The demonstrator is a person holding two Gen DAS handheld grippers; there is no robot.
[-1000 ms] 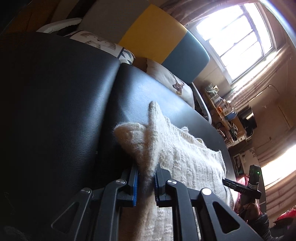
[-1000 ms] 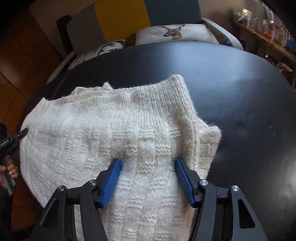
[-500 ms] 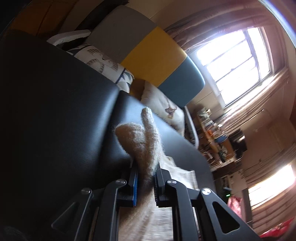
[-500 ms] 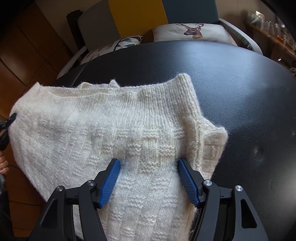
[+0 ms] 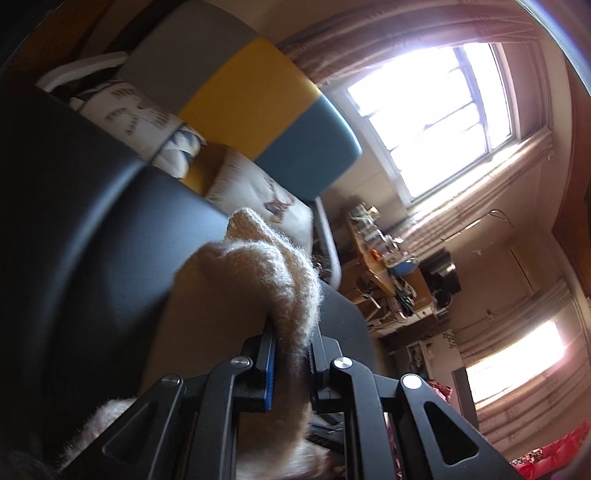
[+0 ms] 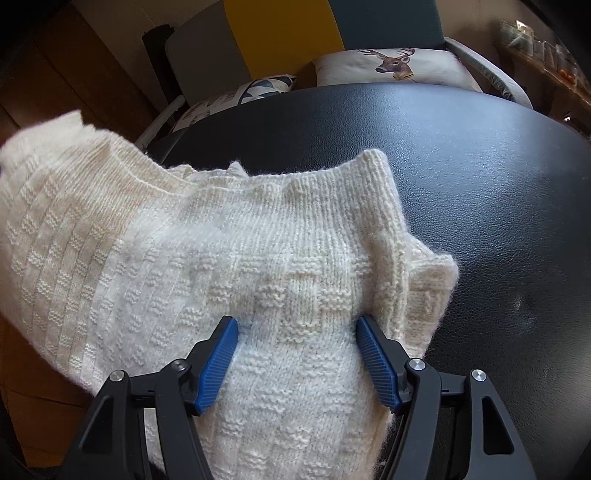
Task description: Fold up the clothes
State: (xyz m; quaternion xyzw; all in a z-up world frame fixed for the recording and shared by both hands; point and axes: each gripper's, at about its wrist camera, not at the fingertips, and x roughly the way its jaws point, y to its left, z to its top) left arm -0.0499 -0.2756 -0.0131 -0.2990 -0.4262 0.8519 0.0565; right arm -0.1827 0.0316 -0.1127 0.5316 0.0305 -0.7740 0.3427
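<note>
A cream knitted sweater (image 6: 258, 258) lies on a black leather table (image 6: 480, 177). Its left side is lifted off the table and rises toward the upper left of the right wrist view. My left gripper (image 5: 291, 343) is shut on a bunched edge of the sweater (image 5: 266, 266) and holds it up in the air. My right gripper (image 6: 299, 332) is open, its blue pads (image 6: 218, 362) pressing down on the sweater's middle near its right edge. The lower part of the sweater is hidden under the gripper.
A grey, yellow and teal sofa (image 6: 288, 33) with a deer cushion (image 6: 391, 66) stands behind the table. A cluttered shelf (image 5: 384, 258) runs under a bright window (image 5: 432, 110). Bare black table surface lies to the right of the sweater.
My left gripper has lifted the sweater's left edge up off the table and tilted upward. The raised fabric swings up and over to the left. My right gripper stays pressed on the sweater.
</note>
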